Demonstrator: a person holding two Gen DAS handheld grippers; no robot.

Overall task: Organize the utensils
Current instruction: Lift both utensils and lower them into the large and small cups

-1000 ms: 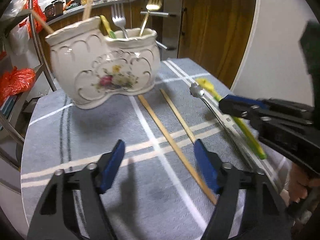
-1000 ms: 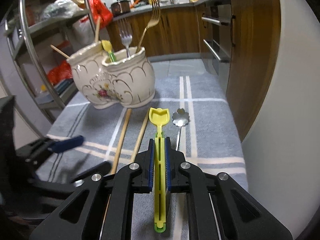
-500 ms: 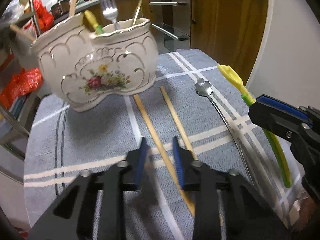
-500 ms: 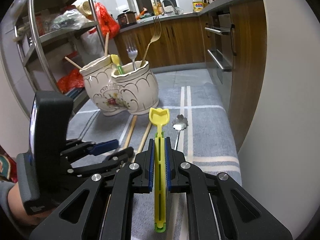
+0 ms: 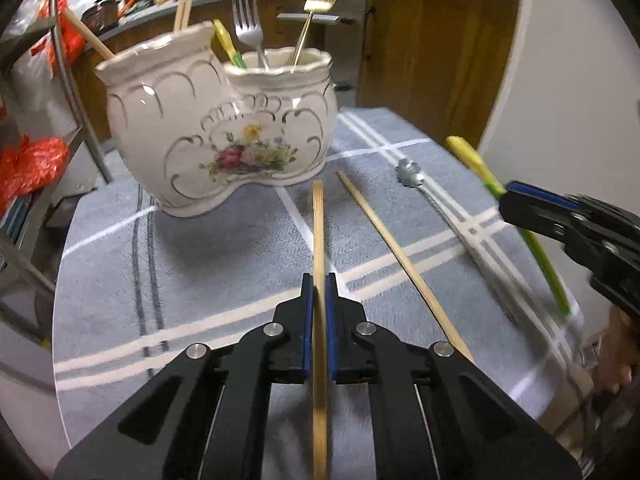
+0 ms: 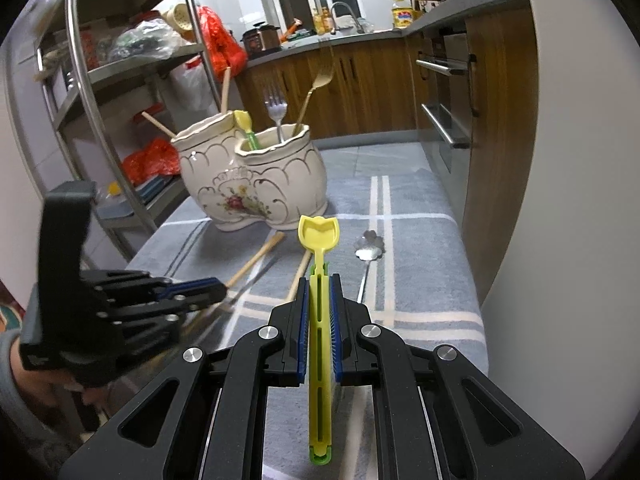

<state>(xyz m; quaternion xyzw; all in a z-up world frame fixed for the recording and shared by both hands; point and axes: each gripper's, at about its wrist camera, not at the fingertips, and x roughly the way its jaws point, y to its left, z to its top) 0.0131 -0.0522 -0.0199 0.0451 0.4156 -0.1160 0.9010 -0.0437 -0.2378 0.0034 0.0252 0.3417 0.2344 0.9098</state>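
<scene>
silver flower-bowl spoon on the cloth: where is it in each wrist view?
Left wrist: silver spoon, right of centre, lying on the cloth between the loose chopstick and the yellow-green spoon.
Right wrist: silver spoon, just right of centre, beside the yellow-green spoon.
Shared landmark: floral ceramic holder.

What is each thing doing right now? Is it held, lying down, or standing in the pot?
Left gripper: shut on one chopstick.
Right gripper: shut on the yellow spoon.
Second chopstick: lying loose on the cloth.
Silver spoon: lying flat on the cloth, untouched.
Ceramic holder: upright.
Silver fork: standing in the holder, tines up.
Gold fork: standing in the holder, tines up.
</scene>
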